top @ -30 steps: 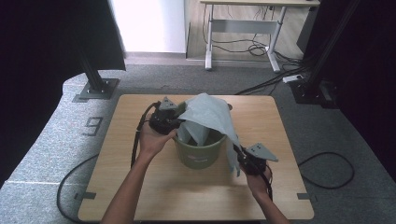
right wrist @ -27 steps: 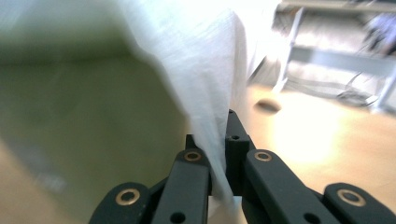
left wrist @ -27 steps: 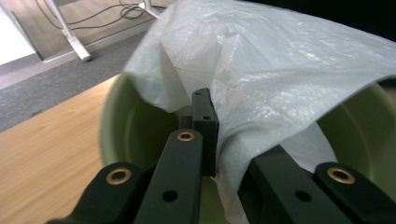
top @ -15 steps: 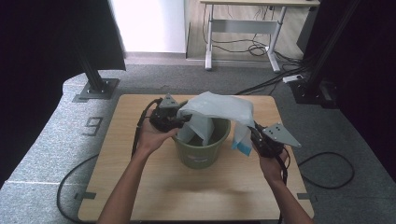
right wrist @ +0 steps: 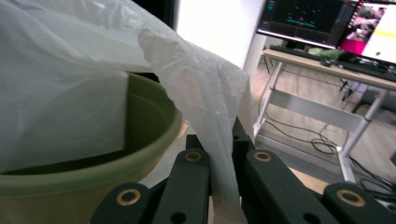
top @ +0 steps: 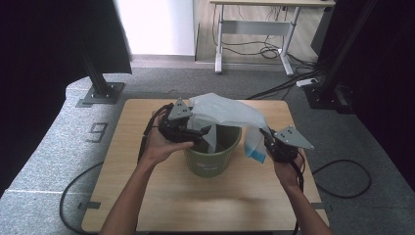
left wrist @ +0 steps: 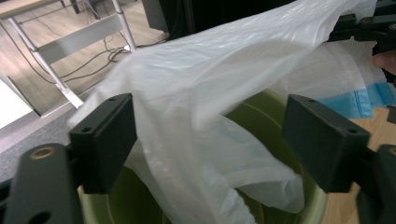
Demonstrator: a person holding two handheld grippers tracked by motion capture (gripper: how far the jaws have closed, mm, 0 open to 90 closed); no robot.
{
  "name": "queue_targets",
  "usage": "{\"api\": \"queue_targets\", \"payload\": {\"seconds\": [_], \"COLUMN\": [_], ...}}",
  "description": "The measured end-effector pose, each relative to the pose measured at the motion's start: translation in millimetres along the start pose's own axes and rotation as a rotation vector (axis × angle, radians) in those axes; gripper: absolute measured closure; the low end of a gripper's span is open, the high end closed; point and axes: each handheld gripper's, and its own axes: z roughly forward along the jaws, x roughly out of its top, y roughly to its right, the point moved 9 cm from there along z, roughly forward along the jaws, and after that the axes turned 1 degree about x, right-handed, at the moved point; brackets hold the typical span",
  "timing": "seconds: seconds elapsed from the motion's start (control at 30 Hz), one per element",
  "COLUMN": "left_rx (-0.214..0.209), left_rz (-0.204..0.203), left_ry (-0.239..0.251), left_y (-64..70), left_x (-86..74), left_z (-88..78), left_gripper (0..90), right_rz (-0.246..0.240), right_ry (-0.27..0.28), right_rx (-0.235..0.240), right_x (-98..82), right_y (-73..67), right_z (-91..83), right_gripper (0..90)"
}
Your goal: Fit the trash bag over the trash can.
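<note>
Bag [top: 222, 113] is draping over the green bin [top: 212, 157] mid-table, partly sagging inside, not yet lining it. Right gripper [top: 270, 145] is pinching the bag's right edge, jaws clamped on the plastic, holding it just right of the rim. Left gripper [top: 201, 133] is sitting at the bin's left rim; its jaws have just been opening and are standing wide, film hanging loose between them [left wrist: 201, 140], ungripped. Probably remaining: re-gripping the left edge, spreading the mouth, folding it over the rim, though the far rim is hidden.
</note>
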Motion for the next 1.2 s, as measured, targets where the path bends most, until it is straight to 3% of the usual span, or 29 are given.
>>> {"api": "queue_targets", "payload": {"seconds": [0.17, 0.3, 0.53, 0.73, 0.87, 0.93, 1.07, 1.17, 1.2], "left_rx": [0.011, 0.011, 0.008, 0.03, 0.029, 0.024, -0.013, -0.014, -0.019], "left_rz": [-0.006, 0.003, 0.03, 0.025, 0.006, -0.002, -0.05, -0.028, -0.012], "left_ry": [-0.001, -0.003, -0.081, -0.154, -0.188, -0.187, -0.145, -0.106, -0.104], "left_y": [-2.2, -0.2, 4.5, -2.8, -6.9, -6.5, -3.6, 1.1, 3.0], "left_x": [-2.5, -2.5, -13.9, -25.8, -32.8, -34.0, -28.4, -21.8, -21.0], "left_z": [1.9, 4.1, 19.3, 40.6, 49.1, 48.9, 38.5, 26.0, 21.6], "left_gripper": [18.4, 27.5, 72.6, 83.7, 81.9, 76.2, 46.3, 23.9, 23.9], "right_rz": [0.018, 0.017, 0.027, 0.031, 0.033, 0.037, 0.046, 0.054, 0.054], "right_ry": [-0.007, 0.001, 0.026, 0.048, 0.054, 0.049, 0.044, 0.044, 0.044], "right_rx": [-0.026, -0.032, -0.024, -0.014, 0.019, 0.033, 0.043, 0.041, 0.041], "right_x": [-3.7, -2.5, 2.4, 7.0, 6.9, 4.8, 1.1, 2.4, 2.4], "right_y": [13.9, 16.4, 16.0, 13.7, 5.6, 2.3, 0.6, 2.3, 2.3], "right_z": [-3.1, -6.6, -14.9, -20.2, -22.0, -21.4, -20.0, -19.6, -19.6], "right_gripper": [88.4, 88.4, 88.4, 88.4, 88.4, 88.3, 88.3, 88.4, 88.4]}}
